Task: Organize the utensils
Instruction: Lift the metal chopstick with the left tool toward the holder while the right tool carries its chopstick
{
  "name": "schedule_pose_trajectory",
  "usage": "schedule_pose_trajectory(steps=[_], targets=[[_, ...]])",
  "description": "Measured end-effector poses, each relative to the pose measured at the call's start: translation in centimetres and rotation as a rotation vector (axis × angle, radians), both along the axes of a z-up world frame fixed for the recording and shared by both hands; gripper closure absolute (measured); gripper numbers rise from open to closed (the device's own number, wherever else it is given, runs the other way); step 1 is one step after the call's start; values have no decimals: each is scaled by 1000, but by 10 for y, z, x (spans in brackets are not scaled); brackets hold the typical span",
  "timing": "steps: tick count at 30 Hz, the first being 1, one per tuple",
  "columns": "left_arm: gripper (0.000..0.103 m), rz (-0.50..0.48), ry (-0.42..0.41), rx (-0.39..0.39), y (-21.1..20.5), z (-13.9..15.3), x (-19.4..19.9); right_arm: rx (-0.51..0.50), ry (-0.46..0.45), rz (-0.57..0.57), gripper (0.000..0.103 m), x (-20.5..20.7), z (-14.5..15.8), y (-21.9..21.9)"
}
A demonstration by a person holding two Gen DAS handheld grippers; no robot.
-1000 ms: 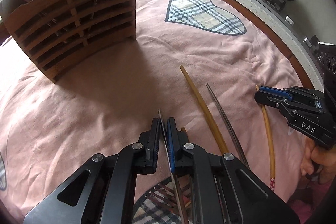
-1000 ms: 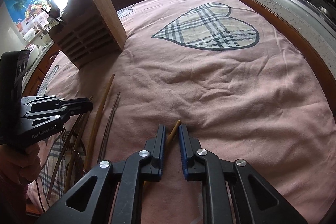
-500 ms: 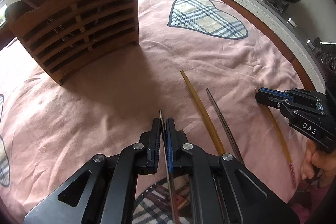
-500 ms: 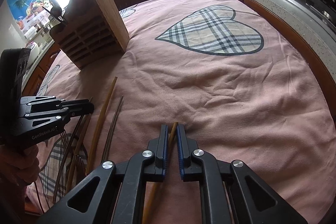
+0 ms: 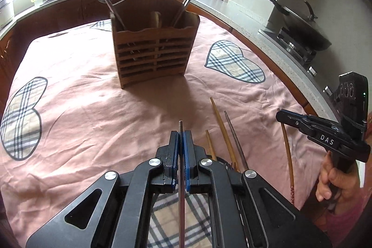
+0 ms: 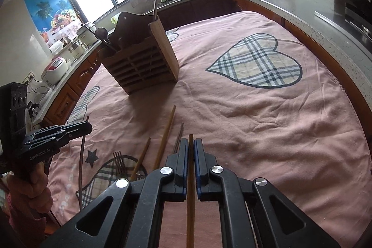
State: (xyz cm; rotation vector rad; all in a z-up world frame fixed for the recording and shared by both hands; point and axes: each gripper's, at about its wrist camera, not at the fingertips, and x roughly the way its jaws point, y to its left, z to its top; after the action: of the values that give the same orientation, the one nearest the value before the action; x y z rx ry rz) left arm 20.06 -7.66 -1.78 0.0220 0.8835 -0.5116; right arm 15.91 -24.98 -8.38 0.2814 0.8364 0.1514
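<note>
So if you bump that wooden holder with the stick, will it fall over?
Probably not easily. The wooden holder stands on a flat, wide base, though the soft pink cloth may let it rock. It is tall, with long utensils leaning out the top, so a hard knock up high could tip it.

Ahead of my left gripper (image 5: 181, 138) the pink cloth (image 5: 93, 113) lies bare all the way to the wooden utensil holder (image 5: 153, 55), which stands upright at the far middle of the tabletop, handles poking out of its top. To my right, loose chopsticks (image 5: 220, 122) lie near; beyond them my right gripper (image 5: 282, 116) blocks that side.
</note>
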Motion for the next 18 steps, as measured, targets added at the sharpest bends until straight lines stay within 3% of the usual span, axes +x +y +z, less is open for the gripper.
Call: schedule_pose_trajectory(steps=[18], targets=[[99, 167, -125, -150, 74, 47, -45, -13, -140, 42, 98, -15, 52, 28]])
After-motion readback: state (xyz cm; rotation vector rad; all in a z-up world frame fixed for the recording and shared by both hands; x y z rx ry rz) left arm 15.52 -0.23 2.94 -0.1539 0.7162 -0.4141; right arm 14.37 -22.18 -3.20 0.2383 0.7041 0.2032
